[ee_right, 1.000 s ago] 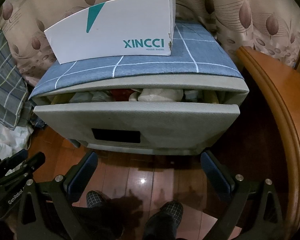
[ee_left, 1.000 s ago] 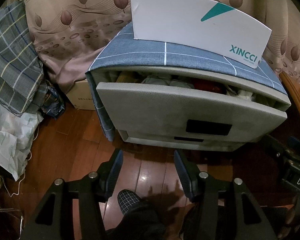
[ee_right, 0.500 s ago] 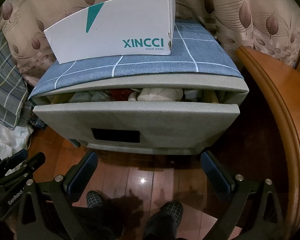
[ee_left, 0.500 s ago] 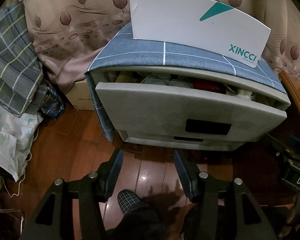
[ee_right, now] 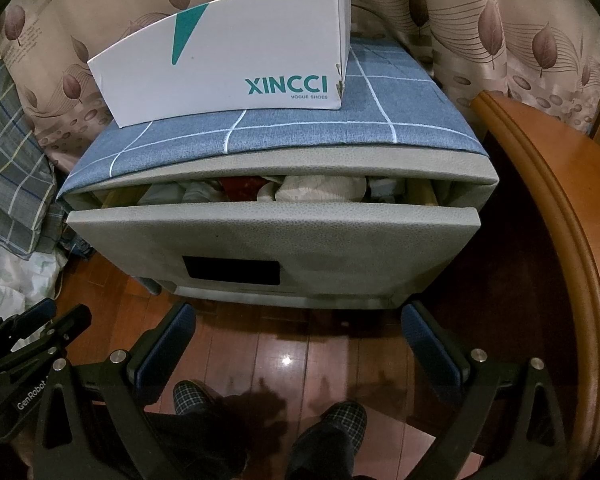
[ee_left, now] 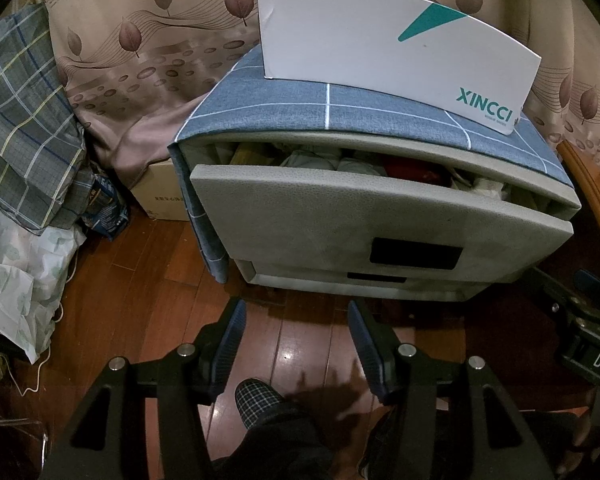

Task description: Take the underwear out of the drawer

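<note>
A dark wooden floor (ee_left: 148, 280) is seen before a grey nightstand draped in blue checked cloth (ee_right: 260, 140), a white shoe box (ee_right: 228, 72) set on top. Its top drawer (ee_right: 276, 248) is pulled partly out, crumpled underwear (ee_right: 320, 188) packed inside. The left claw (ee_left: 296, 320) and right claw (ee_right: 298, 328) are held spread and empty above the floor.

White XINCCI shoe box (ee_right: 228, 68) atop blue grid cloth (ee_right: 284, 136); leaf-print curtain (ee_left: 148, 48) behind; plaid fabric (ee_left: 24, 128) left.
</note>
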`<state>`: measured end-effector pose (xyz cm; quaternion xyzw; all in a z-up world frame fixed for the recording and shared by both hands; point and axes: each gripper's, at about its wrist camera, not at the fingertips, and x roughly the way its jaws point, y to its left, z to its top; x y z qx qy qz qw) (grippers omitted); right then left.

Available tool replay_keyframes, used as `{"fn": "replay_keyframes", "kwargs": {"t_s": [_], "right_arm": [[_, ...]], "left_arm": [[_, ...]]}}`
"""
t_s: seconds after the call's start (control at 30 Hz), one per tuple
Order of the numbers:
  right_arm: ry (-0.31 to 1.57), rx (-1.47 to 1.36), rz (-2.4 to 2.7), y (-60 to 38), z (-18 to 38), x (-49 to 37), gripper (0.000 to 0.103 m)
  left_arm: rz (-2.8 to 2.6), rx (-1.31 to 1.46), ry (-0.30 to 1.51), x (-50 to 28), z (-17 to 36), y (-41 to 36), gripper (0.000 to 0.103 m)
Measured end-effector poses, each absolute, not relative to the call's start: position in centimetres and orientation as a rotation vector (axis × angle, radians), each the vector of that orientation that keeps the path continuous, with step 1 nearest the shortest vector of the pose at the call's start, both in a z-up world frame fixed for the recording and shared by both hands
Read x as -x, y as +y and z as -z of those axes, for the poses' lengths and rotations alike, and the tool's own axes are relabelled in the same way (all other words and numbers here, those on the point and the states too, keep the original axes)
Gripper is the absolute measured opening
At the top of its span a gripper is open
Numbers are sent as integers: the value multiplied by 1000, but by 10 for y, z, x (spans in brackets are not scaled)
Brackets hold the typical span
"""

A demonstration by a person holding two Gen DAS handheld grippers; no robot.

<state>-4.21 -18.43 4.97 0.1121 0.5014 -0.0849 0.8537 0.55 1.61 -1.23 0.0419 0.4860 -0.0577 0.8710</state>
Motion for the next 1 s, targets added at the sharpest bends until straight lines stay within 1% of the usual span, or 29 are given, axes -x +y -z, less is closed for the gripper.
{"fn": "replay_keyframes", "kwargs": {"t_s": [0.57,0.83,1.0], "right_arm": [[1042,-241,178,-184,-51,44,102],[1017,-293,160,-192,-61,42,102],[989,-220,173,-197,-71,29,102]], "left_arm": [[138,-79,986,-6,8,14,54],[199,-28,913,-13,-14,17,54],[211,-56,882,-36,-22,14,54]]}}
